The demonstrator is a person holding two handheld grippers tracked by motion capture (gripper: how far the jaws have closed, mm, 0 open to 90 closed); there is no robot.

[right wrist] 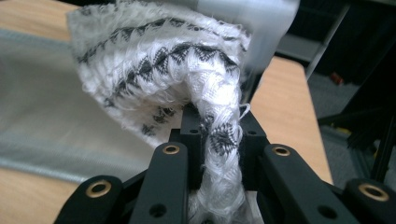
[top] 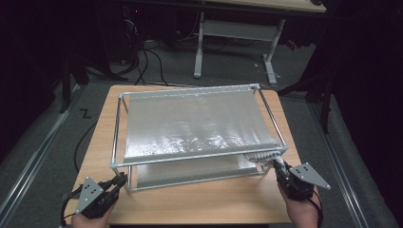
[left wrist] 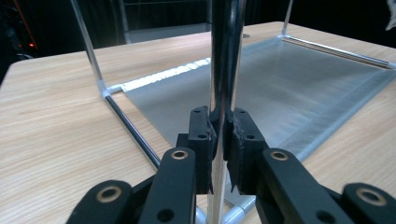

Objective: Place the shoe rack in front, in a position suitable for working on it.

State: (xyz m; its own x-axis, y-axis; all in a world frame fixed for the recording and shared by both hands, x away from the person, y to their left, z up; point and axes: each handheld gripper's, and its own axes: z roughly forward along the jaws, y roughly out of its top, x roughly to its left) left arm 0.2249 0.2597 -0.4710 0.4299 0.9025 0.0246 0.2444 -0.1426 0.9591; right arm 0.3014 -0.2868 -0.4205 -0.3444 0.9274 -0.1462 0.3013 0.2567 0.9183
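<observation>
A metal-tube rack (top: 199, 154) with two silvery mesh shelves stands on the wooden table (top: 199, 202). My left gripper (top: 121, 179) is at the rack's near left corner, shut on the upright shiny post (left wrist: 227, 56); its pads (left wrist: 201, 135) press the tube from both sides. At the near right corner my right gripper (top: 279, 167) is shut on a white knitted cloth (top: 261, 156) with black zigzag bands. The cloth (right wrist: 163, 60) bunches up above the right gripper (right wrist: 219, 126) and runs down between its pads. The cloth lies against the edge of the upper shelf (top: 195, 118).
The lower shelf (left wrist: 299, 79) lies flat on the tabletop inside the frame. A bare strip of table runs along the near edge between my hands. Behind the table stand a white desk frame (top: 199, 47) and cables (top: 142, 61) on the grey floor.
</observation>
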